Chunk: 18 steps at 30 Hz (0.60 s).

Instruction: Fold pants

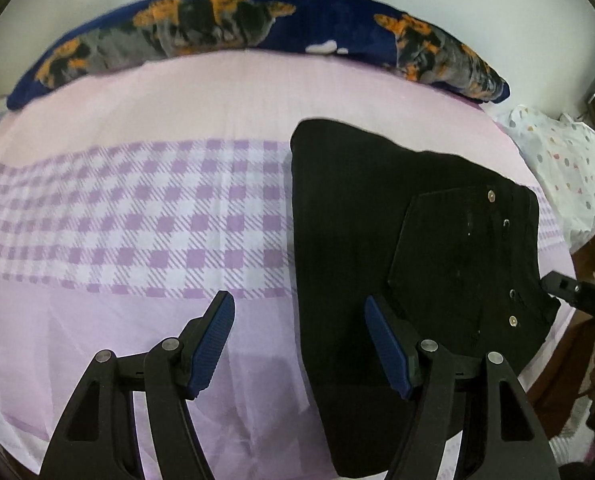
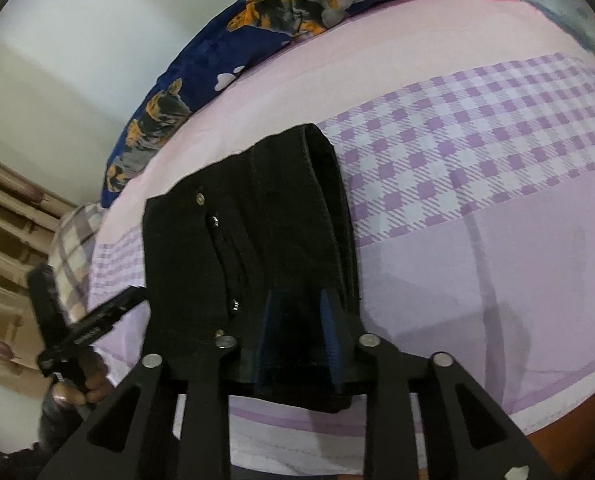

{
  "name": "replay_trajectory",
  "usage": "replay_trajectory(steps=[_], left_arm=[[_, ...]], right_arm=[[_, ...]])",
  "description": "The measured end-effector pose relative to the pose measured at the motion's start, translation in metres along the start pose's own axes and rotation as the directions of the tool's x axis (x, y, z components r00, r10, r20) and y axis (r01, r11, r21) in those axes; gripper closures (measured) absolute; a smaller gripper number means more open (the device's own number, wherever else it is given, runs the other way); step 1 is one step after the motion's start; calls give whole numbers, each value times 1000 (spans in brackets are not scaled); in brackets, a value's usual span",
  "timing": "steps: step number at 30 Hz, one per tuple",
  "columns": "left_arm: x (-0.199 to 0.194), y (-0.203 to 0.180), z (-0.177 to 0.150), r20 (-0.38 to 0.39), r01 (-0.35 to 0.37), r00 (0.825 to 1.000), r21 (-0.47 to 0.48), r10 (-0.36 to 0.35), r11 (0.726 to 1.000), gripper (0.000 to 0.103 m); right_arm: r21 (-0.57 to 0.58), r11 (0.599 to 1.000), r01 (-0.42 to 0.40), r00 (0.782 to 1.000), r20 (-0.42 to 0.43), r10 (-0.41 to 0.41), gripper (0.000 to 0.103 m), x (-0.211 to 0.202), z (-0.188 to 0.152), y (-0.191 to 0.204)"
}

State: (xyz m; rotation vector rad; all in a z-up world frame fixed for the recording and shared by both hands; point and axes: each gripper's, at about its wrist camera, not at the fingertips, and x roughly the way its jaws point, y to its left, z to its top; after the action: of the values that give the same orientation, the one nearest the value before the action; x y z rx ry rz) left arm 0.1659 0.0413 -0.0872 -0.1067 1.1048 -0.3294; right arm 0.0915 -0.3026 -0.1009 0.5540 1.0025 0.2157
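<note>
Black pants (image 1: 349, 216) are lying folded near the bed's (image 1: 137, 100) edge; your left gripper (image 1: 299, 344) is hanging wide open and empty, while your right gripper's (image 2: 299, 332) narrowly parted fingers are straddling their fold.

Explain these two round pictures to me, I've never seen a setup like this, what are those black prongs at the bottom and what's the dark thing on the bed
No robot here: a person holds a two-finger gripper in each hand, each with a fisheye camera looking along its fingers. One picture comes from the left gripper, whose jaws stand open and empty over the bed sheet. The other comes from the right gripper, its blue pads either side of the near edge of the folded black pants; whether they press is unclear. A dog-print blanket lies along the far side.
</note>
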Motion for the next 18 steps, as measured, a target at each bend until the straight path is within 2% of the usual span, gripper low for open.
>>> replay_trajectory(steps=[2,3,5,8,13,18], left_arm=[[4,3,2,-24,22,999,-16,-22,1000,35],[6,4,2,-32,29,999,-20,-30,999,35],[8,4,4,-49,47,998,-24,-48,999,35],[12,3,8,-69,70,995,-32,-73,997,35],[20,4,14,-114,143,982,-67,-150,987,35],[23,4,16,-125,211,967,-102,-223,972,35]], right_arm=[[-6,1000,-2,1000,14,2,71,-4,5,-1],[-12,1000,4,1000,15,-4,63,-4,7,-1],[-20,1000,21,1000,5,-21,57,-3,12,-4],[-12,1000,23,1000,-17,-23,57,3,19,-12],[4,999,-51,996,-75,51,57,19,23,-24],[-4,996,-86,990,-109,85,52,28,27,-29]])
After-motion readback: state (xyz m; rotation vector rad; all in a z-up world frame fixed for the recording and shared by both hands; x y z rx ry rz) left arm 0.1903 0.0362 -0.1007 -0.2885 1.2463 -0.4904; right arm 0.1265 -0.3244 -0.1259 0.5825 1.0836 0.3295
